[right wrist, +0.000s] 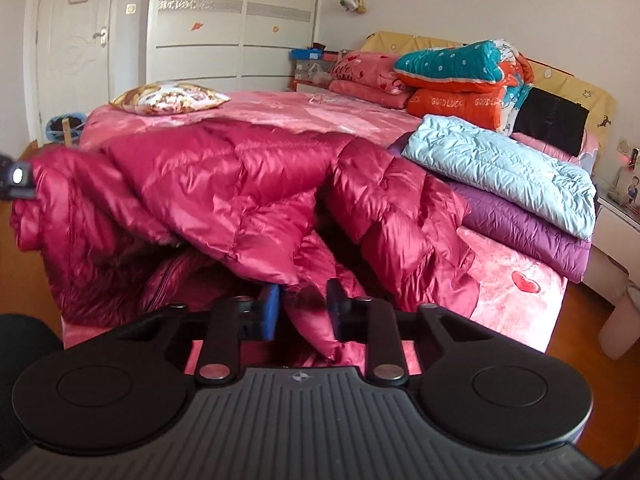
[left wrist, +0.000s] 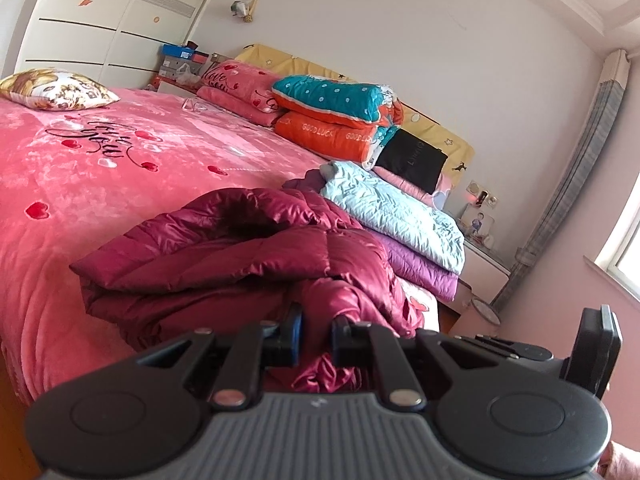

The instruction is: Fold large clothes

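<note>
A shiny dark red down jacket (left wrist: pixel 224 264) lies crumpled on the near corner of the pink bed (left wrist: pixel 100 184). My left gripper (left wrist: pixel 317 338) is shut on a fold of its fabric at the near edge. In the right wrist view the jacket (right wrist: pixel 208 184) is spread wide and partly lifted, and my right gripper (right wrist: pixel 303 308) is shut on a hanging fold of it; red fabric fills the gap between the blue pads. A black part at the far left edge (right wrist: pixel 16 178) touches the jacket's end.
Folded light blue (right wrist: pixel 500 168) and purple (right wrist: pixel 528 236) jackets are stacked on the bed's right side. Quilts (right wrist: pixel 460 84) are piled by the headboard, and a pillow (right wrist: pixel 172 98) lies at the far side. A nightstand (left wrist: pixel 484 268) and bin (right wrist: pixel 620 320) stand right of the bed.
</note>
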